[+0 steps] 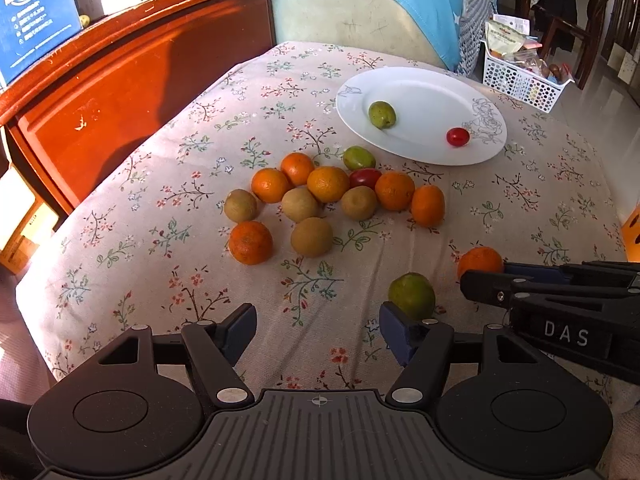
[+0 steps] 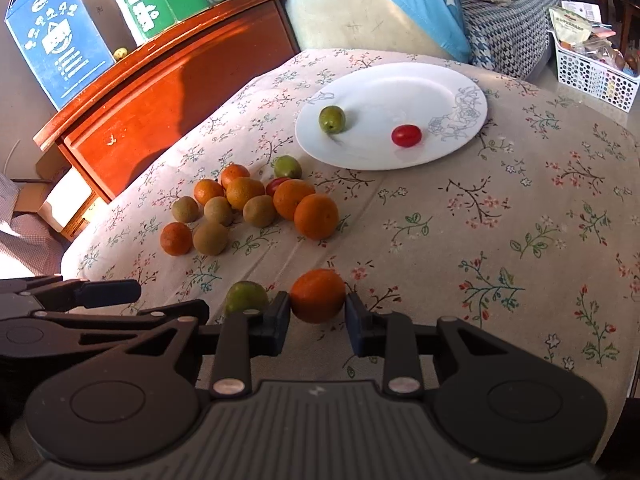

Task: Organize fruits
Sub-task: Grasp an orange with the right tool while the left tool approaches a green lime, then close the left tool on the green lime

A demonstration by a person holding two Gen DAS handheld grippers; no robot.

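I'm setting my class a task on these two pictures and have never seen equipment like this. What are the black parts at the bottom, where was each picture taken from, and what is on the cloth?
No robot here: a person holds a two-fingered tool in each hand, with a wide-angle camera on each looking along its fingers. One picture is from the left tool, the other from the right.

The right hand-held gripper has its blue pads against an orange, apparently gripping it. The left hand-held gripper is open, with a green fruit just beyond one pad.

On the flowered cloth lies a cluster of oranges and brownish fruits. A white plate holds one small green fruit and one red tomato.
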